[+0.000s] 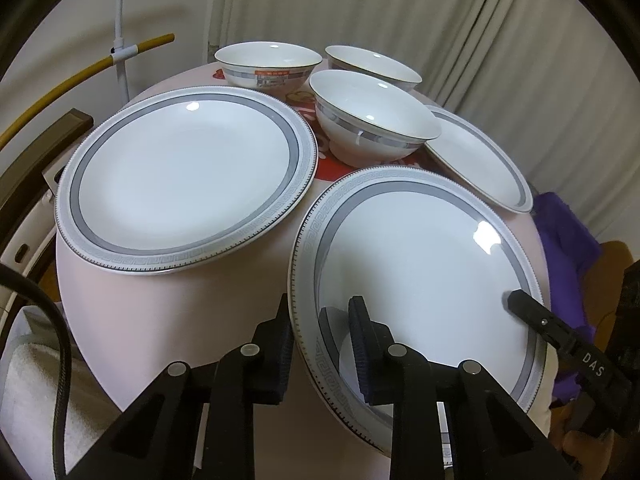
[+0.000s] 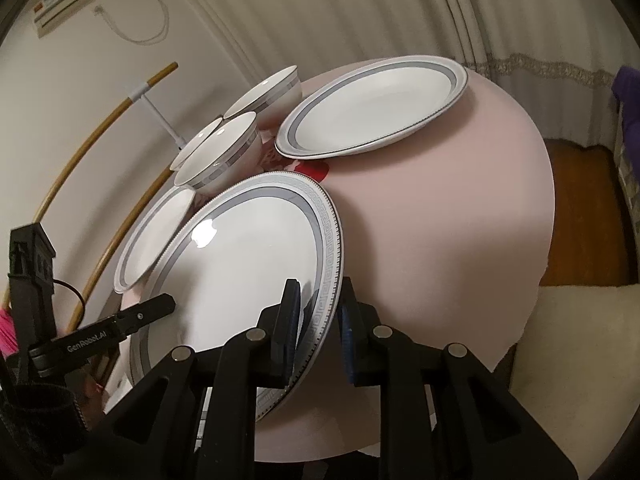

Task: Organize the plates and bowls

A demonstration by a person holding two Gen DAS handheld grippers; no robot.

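While both tongs, left (image 1: 320, 344) and right (image 2: 318, 320), clench one plate (image 1: 420, 272), the worktop (image 1: 192, 304) carries three plates, three bowls (image 1: 372, 120).

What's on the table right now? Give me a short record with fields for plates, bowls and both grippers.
table: round, pink
plates: three; near plate, left plate, far right plate
bowls: three, upright, behind the plates; labelled bowl, back bowl, front bowl
left gripper: closed on the near plate's left rim
right gripper: closed on the same plate's opposite rim
stacked: nothing yet
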